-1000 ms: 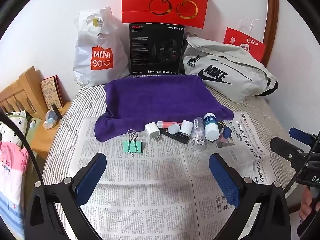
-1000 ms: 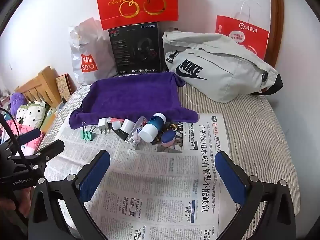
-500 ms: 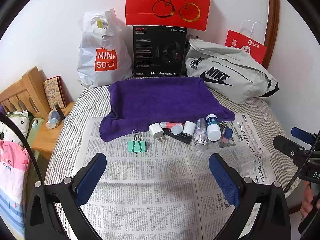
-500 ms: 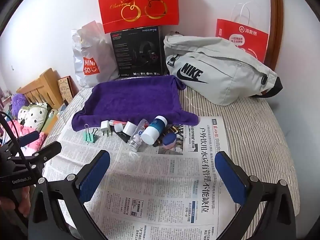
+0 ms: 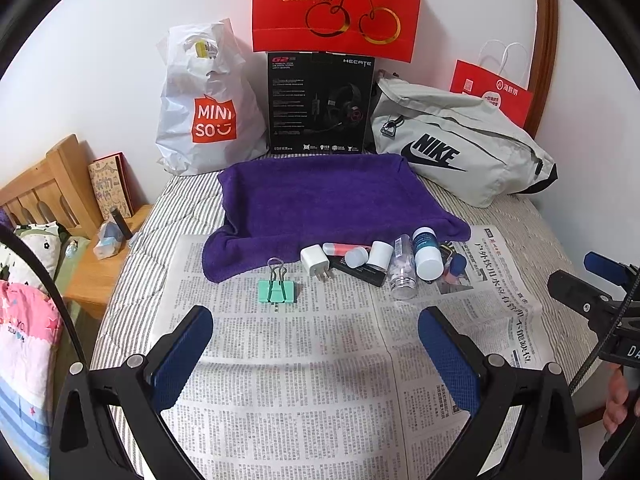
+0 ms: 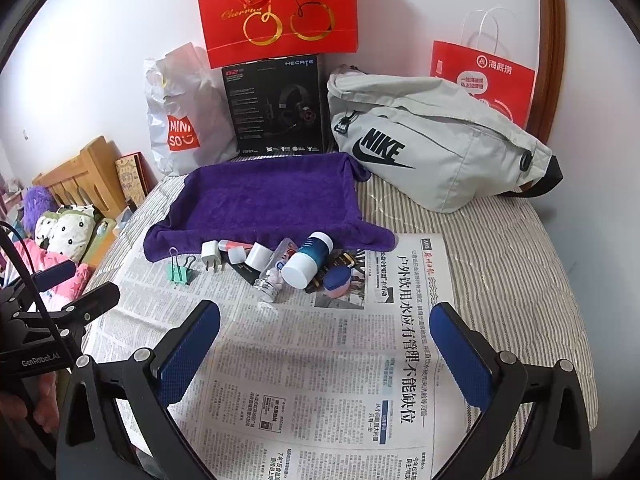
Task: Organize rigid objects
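A row of small items lies on newspaper (image 5: 304, 360) just in front of a purple towel (image 5: 324, 196): a green binder clip (image 5: 277, 290), a white charger plug (image 5: 315, 261), a pink tube (image 5: 340, 249), a clear bottle (image 5: 402, 270) and a blue bottle with white cap (image 5: 427, 254). In the right wrist view the same blue bottle (image 6: 308, 260) and a pink-and-blue case (image 6: 337, 280) lie beside the clip (image 6: 178, 273). My left gripper (image 5: 316, 354) is open, well short of the clip. My right gripper (image 6: 325, 350) is open, empty, short of the bottles.
Against the wall stand a white Miniso bag (image 5: 204, 112), a black headset box (image 5: 320, 104), a grey Nike bag (image 5: 460, 152) and red paper bags (image 5: 336, 4). A wooden headboard and side table (image 5: 96, 248) are at left. A hand (image 5: 618, 396) holds the other gripper at right.
Both grippers have drawn back and tilted slightly, so the items sit a little farther up in view. Nothing on the newspaper has moved, and both jaws stay open.
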Available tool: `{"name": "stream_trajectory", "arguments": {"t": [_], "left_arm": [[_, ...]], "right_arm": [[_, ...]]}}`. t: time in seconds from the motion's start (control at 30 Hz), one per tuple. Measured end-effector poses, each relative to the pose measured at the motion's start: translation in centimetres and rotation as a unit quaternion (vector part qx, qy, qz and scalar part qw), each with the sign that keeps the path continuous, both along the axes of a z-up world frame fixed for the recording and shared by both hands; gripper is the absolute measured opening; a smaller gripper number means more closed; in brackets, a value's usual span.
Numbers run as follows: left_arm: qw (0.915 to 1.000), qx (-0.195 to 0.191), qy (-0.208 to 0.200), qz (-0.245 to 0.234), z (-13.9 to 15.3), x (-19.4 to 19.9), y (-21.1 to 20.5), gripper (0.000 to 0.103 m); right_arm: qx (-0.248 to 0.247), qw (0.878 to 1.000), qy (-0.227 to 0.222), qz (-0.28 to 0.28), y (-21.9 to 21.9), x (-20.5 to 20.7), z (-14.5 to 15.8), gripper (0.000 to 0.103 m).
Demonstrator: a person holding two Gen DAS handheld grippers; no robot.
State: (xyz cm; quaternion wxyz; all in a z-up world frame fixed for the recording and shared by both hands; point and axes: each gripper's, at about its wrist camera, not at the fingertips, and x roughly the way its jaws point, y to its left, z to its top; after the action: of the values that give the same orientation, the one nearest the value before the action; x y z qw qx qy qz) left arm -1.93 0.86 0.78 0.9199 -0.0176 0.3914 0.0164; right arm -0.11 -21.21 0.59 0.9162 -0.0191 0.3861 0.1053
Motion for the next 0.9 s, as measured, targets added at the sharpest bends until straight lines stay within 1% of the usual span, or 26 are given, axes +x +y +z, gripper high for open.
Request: {"name": "stream_trajectory", "arguments": {"t": [0.2,0.9], "left_arm": [[1.0,-0.005,0.003,0.001,-0.22,0.01,0.15,0.103],[1.0,-0.002,0.007,0.001,-0.36,0.15,0.19,0.103]], "right_arm": [[0.0,1.0,-0.001,0.0,0.26,-0.13,-0.05,0.103],[-0.001,1.0,-0.001,0.0,0.37,-0.33,-0.18,0.103]]}}
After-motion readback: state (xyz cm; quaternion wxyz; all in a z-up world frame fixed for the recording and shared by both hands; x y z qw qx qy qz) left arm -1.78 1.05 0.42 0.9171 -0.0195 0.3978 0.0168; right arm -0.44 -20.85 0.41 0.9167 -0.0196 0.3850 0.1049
